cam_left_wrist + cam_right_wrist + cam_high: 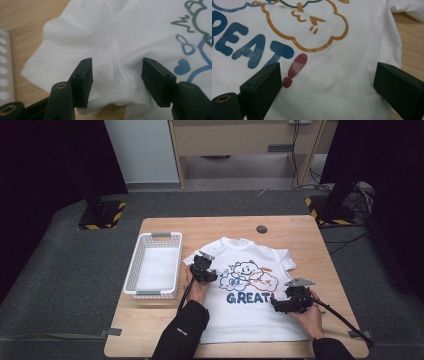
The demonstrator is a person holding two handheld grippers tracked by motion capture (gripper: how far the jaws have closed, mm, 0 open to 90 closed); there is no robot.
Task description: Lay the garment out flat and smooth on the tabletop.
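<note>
White T-shirt (250, 315) lies lengthwise toward the tabletop's (150, 330) near edge; left tool (116, 75), jaws apart, straddles its sleeve seam; right tool (327, 82) gapes wide over its side.

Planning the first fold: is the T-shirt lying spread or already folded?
Spread: the T-shirt lies print-up on the table, both sleeves out, slightly rumpled at its left sleeve.

The T-shirt (252, 312) is white, printed with cloud figures outlined in blue, green and orange, blue lettering and a red exclamation mark (295, 70); the basket (131, 270) at left is white with grey handles; the table (300, 227) is light wood; both grippers' jaws are black.
</note>
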